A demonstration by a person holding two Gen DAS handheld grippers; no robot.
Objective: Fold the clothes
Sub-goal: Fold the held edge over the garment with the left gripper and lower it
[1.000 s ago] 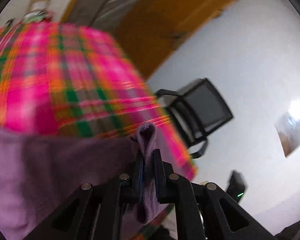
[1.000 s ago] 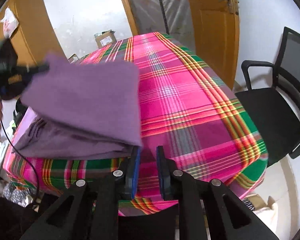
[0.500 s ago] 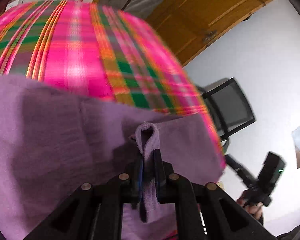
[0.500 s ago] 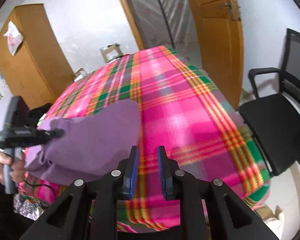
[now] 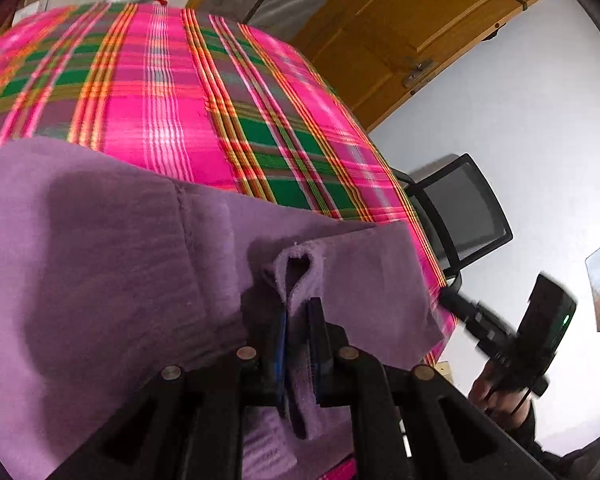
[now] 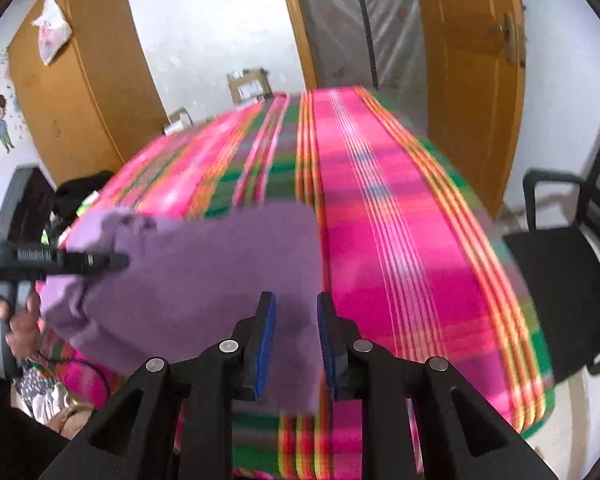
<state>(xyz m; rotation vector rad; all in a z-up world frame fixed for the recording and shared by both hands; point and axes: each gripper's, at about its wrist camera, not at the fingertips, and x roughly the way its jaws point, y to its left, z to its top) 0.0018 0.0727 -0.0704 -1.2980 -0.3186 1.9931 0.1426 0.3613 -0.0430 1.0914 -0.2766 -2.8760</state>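
A purple garment (image 5: 100, 240) lies folded on the pink plaid tablecloth (image 5: 160, 80) near its front edge. My left gripper (image 5: 300, 308) is shut on a pinched fold of the garment's edge, and a loop of cloth sticks up between the pads. In the right wrist view the same garment (image 6: 204, 272) is spread over the cloth's near left corner, with the left gripper (image 6: 118, 258) at its left edge. My right gripper (image 6: 296, 300) hovers over the garment's near right corner. Its jaws are opening, and purple cloth shows in the gap without being pressed.
A black mesh chair (image 6: 560, 272) stands off the table's right side. Beyond the table are a wooden door (image 6: 472, 60) and cardboard boxes (image 6: 248, 84), with a wooden cabinet (image 6: 80, 92) at the left. A dark bag and loose laundry (image 6: 48, 396) sit at the near left corner.
The left gripper swung the garment's edge over and lowered it, so the purple cloth now lies folded on the table. The right gripper drew back and rose, and its jaws widened.
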